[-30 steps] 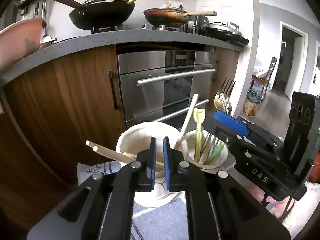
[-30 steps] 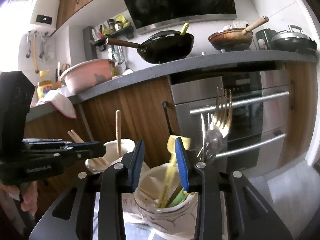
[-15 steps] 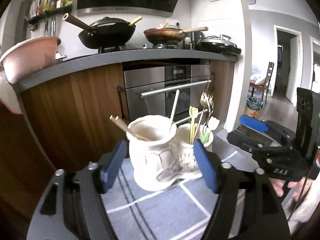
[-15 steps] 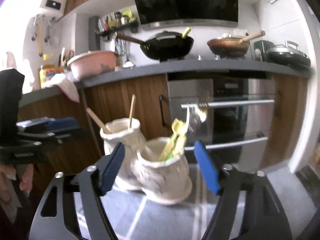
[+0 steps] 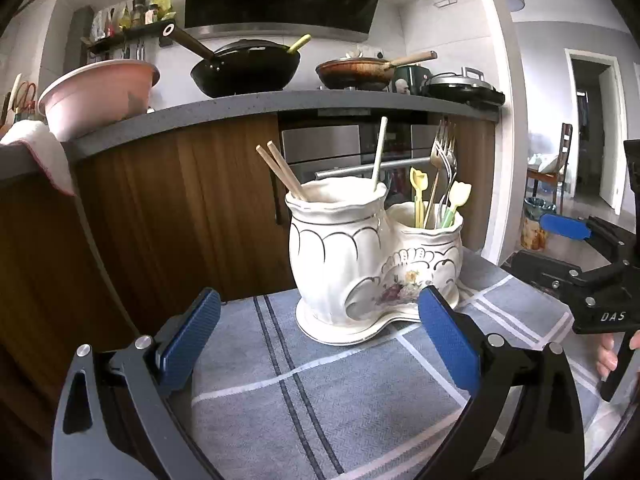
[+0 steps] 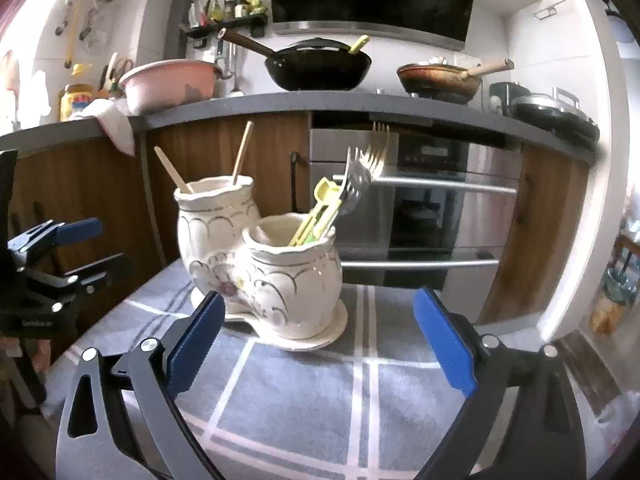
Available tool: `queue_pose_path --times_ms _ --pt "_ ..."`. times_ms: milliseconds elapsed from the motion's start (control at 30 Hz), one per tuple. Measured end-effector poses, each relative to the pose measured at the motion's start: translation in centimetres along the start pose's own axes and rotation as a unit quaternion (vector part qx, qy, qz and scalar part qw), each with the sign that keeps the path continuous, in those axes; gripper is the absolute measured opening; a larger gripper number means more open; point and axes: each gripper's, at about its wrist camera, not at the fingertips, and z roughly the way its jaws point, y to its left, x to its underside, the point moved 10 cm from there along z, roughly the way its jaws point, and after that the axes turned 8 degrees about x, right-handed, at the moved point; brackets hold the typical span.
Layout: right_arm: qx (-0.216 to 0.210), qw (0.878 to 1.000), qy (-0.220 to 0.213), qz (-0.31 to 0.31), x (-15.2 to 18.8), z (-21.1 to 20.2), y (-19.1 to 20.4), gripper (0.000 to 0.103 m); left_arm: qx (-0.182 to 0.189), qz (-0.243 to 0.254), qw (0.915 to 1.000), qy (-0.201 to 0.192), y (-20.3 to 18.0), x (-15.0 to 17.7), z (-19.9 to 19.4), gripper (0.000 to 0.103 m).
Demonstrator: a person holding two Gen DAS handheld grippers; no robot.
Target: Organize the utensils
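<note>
A white ceramic double holder point(image 5: 340, 256) point(image 6: 288, 276) stands on a blue-grey striped cloth point(image 5: 320, 400). Its taller jar holds wooden chopsticks point(image 5: 280, 168) point(image 6: 240, 156). The lower jar holds metal forks point(image 5: 442, 152) point(image 6: 368, 160) and yellow-green plastic utensils point(image 5: 418, 196) point(image 6: 316, 216). My left gripper point(image 5: 318, 296) hangs just in front of the holder, its jaws opening wide with nothing between them. My right gripper point(image 6: 319, 297) faces the lower jar from the other side, jaws also opening and empty. Each gripper shows in the other's view, the right gripper point(image 5: 530, 240) and the left gripper point(image 6: 114, 242).
Behind the holder are wooden cabinet doors point(image 5: 180, 220) and a steel oven point(image 6: 432, 208) under a grey counter point(image 5: 280, 104). On the counter sit a pink bowl point(image 5: 96, 92), a black wok point(image 5: 248, 68) and a frying pan point(image 5: 356, 72). A hand point(image 5: 608, 356) holds the right gripper.
Both grippers have drawn back and down from the jar tops. Their jaws went from nearly shut to wide apart. The whole holder and the cloth now show.
</note>
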Motion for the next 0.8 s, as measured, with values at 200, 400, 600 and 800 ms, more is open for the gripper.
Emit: queue_pose_path --times_ms 200,400,600,800 --pt "0.013 1.000 -0.004 -0.002 0.5 0.3 -0.3 0.095 0.003 -0.013 0.9999 -0.003 -0.1 1.3 0.6 0.098" --pt "0.013 1.000 -0.005 0.004 0.8 0.5 -0.5 0.095 0.002 -0.021 0.9997 -0.006 0.1 1.6 0.8 0.098" --pt "0.012 1.000 -0.013 0.000 0.7 0.2 -0.4 0.096 0.001 -0.026 0.9996 -0.013 0.2 1.6 0.4 0.098" --pt "0.012 1.000 -0.023 0.004 0.5 -0.2 -0.5 0.096 -0.001 -0.017 0.9997 -0.019 -0.1 1.4 0.2 0.098"
